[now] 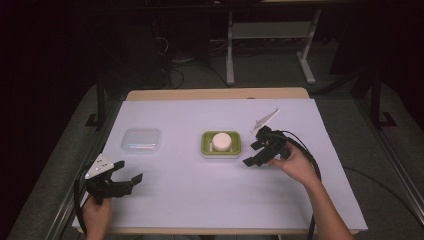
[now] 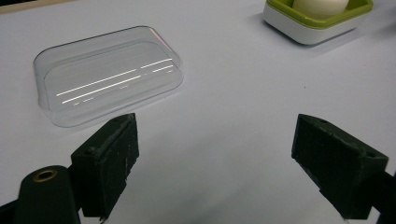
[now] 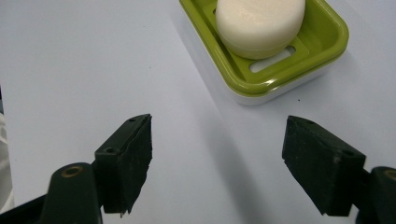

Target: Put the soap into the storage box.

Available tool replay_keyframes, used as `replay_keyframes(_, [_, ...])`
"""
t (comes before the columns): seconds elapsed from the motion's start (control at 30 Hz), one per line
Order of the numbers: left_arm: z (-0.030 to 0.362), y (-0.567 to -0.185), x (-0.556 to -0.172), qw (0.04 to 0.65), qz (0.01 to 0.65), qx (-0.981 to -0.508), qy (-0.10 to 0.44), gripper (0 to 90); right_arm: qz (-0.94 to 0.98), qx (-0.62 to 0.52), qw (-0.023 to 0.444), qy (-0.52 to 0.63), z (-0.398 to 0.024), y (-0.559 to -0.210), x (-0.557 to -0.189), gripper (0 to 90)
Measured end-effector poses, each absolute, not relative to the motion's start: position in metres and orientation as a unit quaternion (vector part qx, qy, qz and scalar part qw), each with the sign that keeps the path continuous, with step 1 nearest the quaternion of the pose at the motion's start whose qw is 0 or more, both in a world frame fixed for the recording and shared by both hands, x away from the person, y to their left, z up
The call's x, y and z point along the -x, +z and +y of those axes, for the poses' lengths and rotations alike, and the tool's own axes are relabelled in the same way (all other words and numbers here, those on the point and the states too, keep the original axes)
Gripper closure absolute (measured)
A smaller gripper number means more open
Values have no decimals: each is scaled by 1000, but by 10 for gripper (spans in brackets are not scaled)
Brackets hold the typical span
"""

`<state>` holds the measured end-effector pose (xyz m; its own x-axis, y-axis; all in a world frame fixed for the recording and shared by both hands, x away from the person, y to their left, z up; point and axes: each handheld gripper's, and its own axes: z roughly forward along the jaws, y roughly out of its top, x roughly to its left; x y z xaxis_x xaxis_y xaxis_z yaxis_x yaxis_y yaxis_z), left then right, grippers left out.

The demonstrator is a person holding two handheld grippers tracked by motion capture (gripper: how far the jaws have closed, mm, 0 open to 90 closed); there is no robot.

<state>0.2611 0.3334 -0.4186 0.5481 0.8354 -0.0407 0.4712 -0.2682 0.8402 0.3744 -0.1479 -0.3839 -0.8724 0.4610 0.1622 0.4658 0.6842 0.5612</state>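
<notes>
White table [image 1: 200,190] | my left gripper [image 1: 126,172] released near lid [image 1: 141,140] | my right gripper [image 1: 253,153] released beside soap dish [image 1: 221,145]

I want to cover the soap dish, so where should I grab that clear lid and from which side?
Grip the clear lid across its short width, coming straight down from above with the left gripper. It lies flat with low rounded walls and rim, so only its long edges offer the open jaws a hold.

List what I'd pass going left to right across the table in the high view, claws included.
Left claw → clear plastic rectangular lid → green-and-white soap dish holding a round white soap bar → right claw.
</notes>
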Motion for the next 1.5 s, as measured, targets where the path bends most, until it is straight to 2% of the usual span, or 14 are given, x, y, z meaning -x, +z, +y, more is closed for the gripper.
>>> replay_keyframes(1.5, [333,-420,-262,426,426,-769,214,145,-902,290,8,-321,-194,-414,-322,237])
